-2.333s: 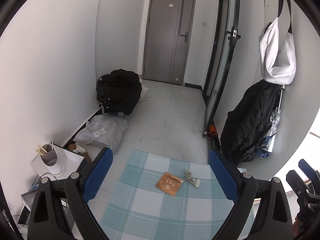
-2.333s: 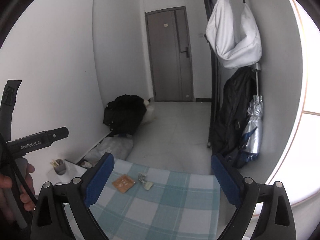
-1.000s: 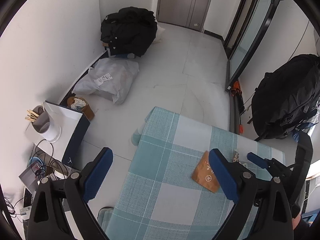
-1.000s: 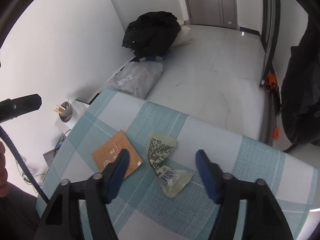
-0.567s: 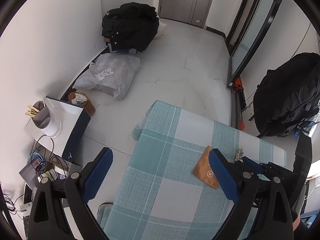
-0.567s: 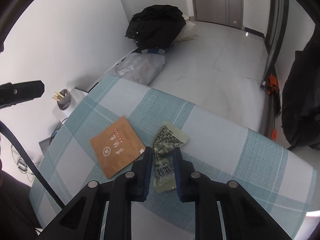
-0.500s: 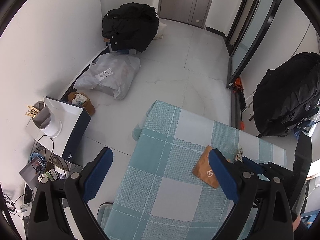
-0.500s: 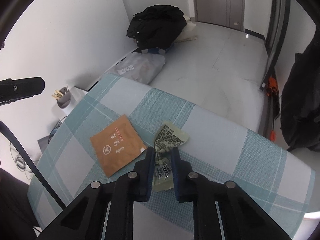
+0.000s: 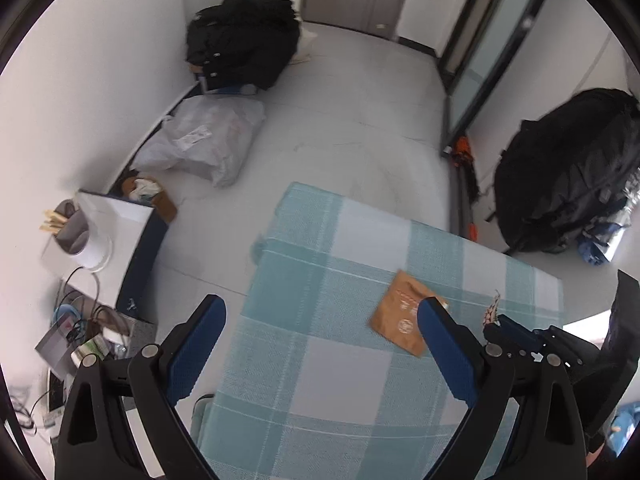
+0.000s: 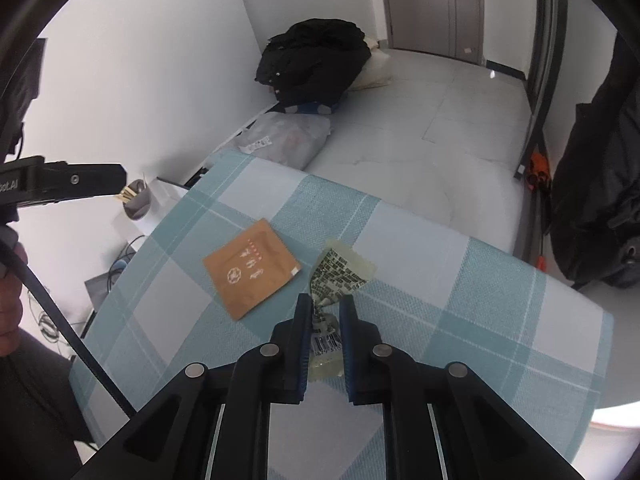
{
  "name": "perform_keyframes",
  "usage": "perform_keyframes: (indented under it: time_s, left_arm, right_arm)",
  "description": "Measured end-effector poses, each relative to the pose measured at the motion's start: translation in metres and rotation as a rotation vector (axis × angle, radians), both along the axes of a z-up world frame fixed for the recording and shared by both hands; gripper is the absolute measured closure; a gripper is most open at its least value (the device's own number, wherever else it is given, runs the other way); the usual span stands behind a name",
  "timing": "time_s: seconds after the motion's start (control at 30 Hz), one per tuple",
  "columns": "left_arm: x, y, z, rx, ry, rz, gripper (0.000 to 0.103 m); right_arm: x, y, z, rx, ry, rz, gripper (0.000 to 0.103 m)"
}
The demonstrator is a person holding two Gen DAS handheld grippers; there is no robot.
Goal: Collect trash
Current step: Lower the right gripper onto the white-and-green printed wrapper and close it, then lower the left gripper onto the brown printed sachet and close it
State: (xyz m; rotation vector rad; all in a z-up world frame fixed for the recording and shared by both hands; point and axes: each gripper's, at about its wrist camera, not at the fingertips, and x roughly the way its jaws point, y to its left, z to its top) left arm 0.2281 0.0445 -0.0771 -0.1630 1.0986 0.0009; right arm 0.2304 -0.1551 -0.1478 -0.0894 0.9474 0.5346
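A crumpled clear wrapper (image 10: 340, 276) with black print and a barcode lies on the teal checked tablecloth (image 10: 440, 320). My right gripper (image 10: 325, 307) is shut on its near end. A flat orange packet (image 10: 250, 266) lies on the cloth just left of the wrapper. In the left wrist view the orange packet (image 9: 400, 316) lies by my right fingertip, and the wrapper's tip (image 9: 493, 312) sticks up from the right gripper. My left gripper (image 9: 320, 312) is open and empty above the cloth's left part.
A white side table (image 9: 108, 236) with a cup of sticks (image 9: 70, 228) stands left of the table. On the floor lie a grey plastic bag (image 9: 208, 136), black bags (image 9: 244, 40) by the wall and a black backpack (image 9: 568, 168) at right.
My right gripper has closed from wide open onto the wrapper's near end. My left gripper stays open and has hardly moved in the last half second.
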Motion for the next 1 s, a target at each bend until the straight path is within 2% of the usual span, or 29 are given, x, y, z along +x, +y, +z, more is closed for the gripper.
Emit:
perform_keyframes:
  time_s: [0.1,0.3,0.67,0.77,0.9,1.0]
  left_arm:
    - [-0.004,-0.007,0.0,0.066,-0.016,-0.025,0.008]
    - [-0.014,-0.007,-0.008,0.009,0.015,-0.026,0.008]
    - [-0.04,-0.031,-0.013,0.064,0.017,-0.146,0.008]
    - [-0.033,-0.038,-0.017,0.082,0.029,-0.177,0.008]
    - [-0.013,-0.05,-0.031,0.054,0.081,-0.215,0.008]
    - [0.004,-0.058,-0.044,0.055,0.105,-0.229,0.008]
  right_arm:
    - [-0.014,-0.011,0.004,0.009,0.008,-0.019,0.091]
    - [-0.047,-0.037,0.027,0.052,-0.031,-0.051,0.091]
    - [-0.126,-0.069,0.042,0.161,-0.062,-0.109,0.091]
    - [-0.139,-0.075,0.044,0.195,-0.069,-0.13,0.091]
    - [-0.163,-0.098,0.044,0.289,-0.067,-0.188,0.091]
    - [-0.168,-0.098,0.043,0.243,-0.084,-0.194,0.091]
